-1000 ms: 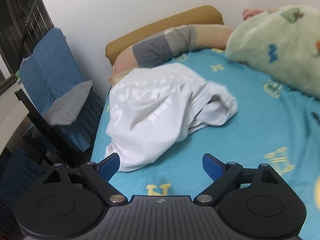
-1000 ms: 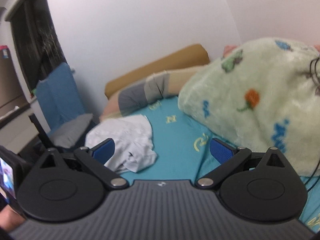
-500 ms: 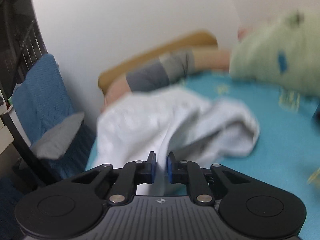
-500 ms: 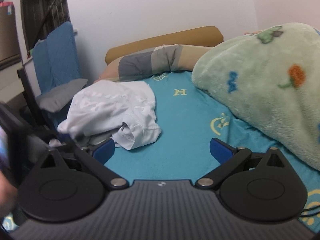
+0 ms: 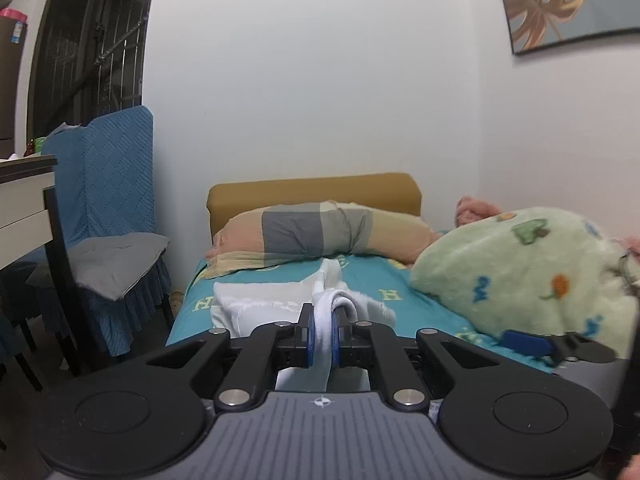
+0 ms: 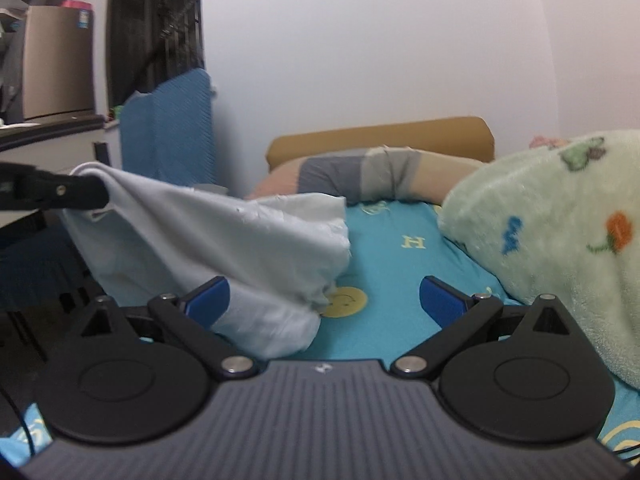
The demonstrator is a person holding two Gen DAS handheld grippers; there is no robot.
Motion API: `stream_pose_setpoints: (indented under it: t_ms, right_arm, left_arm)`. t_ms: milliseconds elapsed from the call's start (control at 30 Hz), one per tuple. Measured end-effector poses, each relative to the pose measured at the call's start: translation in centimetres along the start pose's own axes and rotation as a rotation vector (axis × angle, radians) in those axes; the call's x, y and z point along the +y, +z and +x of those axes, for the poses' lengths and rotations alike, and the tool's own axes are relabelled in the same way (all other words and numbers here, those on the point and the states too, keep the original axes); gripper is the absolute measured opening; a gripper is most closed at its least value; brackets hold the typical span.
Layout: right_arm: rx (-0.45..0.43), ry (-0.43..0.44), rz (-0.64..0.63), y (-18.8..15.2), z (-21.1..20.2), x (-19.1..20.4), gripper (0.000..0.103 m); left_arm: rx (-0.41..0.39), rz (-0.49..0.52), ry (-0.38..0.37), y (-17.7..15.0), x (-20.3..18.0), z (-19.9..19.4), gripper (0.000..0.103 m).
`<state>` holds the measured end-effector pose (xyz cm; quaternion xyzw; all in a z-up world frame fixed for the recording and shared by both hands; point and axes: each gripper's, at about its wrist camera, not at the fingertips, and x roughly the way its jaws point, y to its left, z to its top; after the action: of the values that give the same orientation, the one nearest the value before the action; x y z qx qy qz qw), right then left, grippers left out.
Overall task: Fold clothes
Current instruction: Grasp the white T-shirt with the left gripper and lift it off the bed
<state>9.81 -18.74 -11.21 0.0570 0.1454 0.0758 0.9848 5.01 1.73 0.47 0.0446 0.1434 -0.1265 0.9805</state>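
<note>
Teal sheet is covering the bed, which is sitting in a white-walled corner with a chair along its left edge. A blanket is crowding the right side — the middle strip is lying bare. The left gripper is pinching the white garment, lifting one edge off the bed; the right gripper is hovering beside it, fingers spread.
</note>
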Motion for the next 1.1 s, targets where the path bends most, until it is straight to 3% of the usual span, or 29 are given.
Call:
stream_pose_setpoints:
  t_ms: [200, 367, 500, 667, 800, 933, 1033, 1100]
  right_arm:
    - [0.027, 0.119, -0.009, -0.1, -4.1, 2.5, 0.103]
    - [0.027, 0.226, -0.046, -0.8, -5.7, 5.9, 0.103]
    - [-0.012, 0.15, -0.063, -0.6, -4.7, 6.8, 0.103]
    - [0.005, -0.033, 0.053, -0.2, -3.2, 3.6, 0.103]
    - [0.107, -0.124, 0.091, -0.9, -1.5, 1.7, 0.103]
    - [0.298, -0.117, 0.108, -2.8, 0.4, 1.0, 0.103]
    - [0.374, -0.185, 0.059, -3.7, 0.4, 0.8, 0.103]
    - [0.388, -0.196, 0.103, -4.0, 0.2, 0.1, 0.103]
  left_arm:
    - [-0.098, -0.061, -0.031, 0.6, -0.2, -7.9, 0.008]
    - [-0.132, -0.102, -0.062, -0.3, 0.7, -10.1, 0.009]
    - [-0.074, -0.132, -0.053, -1.3, 1.8, -8.6, 0.009]
    - [0.054, -0.193, -0.085, -2.6, 2.9, -5.8, 0.009]
    - [0.085, -0.186, -0.121, -3.2, 1.9, -4.7, 0.008]
    - [0.065, -0.174, -0.105, -3.3, 1.5, -4.4, 0.008]
    - [0.025, -0.22, -0.081, -2.7, 2.4, -4.9, 0.008]
    - [0.009, -0.275, -0.073, -2.2, 3.3, -5.5, 0.008]
